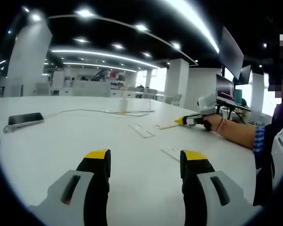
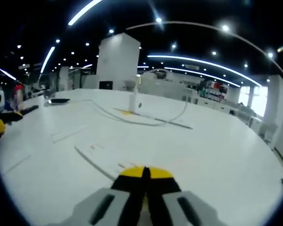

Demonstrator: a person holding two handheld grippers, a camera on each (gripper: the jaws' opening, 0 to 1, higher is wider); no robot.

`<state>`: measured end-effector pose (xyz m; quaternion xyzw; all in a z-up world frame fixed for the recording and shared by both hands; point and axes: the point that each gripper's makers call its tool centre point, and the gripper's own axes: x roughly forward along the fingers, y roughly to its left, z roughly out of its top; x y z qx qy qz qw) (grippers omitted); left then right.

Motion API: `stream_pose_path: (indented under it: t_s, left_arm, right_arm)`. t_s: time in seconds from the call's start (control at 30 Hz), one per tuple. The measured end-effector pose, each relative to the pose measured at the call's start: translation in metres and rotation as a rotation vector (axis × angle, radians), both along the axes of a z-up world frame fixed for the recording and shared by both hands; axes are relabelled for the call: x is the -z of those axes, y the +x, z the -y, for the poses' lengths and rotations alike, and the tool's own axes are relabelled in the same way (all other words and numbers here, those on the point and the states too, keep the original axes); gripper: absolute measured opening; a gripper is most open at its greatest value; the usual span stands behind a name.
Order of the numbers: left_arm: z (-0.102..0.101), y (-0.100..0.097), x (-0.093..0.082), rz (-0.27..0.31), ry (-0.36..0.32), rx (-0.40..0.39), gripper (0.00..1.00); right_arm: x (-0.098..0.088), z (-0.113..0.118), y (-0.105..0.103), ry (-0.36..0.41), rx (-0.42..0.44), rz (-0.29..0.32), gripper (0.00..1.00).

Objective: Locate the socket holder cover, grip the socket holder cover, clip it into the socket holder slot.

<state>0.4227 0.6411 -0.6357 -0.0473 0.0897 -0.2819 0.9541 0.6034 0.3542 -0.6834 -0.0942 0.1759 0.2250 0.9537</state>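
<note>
White and flat, the socket holder cover [image 1: 141, 130] lies mid-table, its long axis slanting away from the left gripper [image 1: 145, 162], whose jaws stand released. A second strip [image 1: 171, 152] rests just ahead of that gripper's right jaw. The right gripper [image 2: 146, 173] is clenched on nothing. Bare table [image 1: 61, 150] spreads wide; a phone [image 1: 25, 119] sits near the far left edge.

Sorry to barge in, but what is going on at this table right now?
A person is working over a white table with a handheld gripper in each hand. The left gripper is open and holds nothing. The right gripper is shut, with nothing visible between its jaws. Flat white strips lie untouched on the table beside a white cable and a phone.
</note>
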Motion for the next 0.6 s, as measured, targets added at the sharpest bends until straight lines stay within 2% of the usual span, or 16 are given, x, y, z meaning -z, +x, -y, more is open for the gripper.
stream_pose_path:
  t_s: [0.6]
  left_arm:
    - [0.0002,-0.0001,0.0008,-0.003,0.002,-0.001,0.6]
  right_arm:
    - [0.0001,-0.0074,-0.0032,-0.001,-0.024,0.0,0.04]
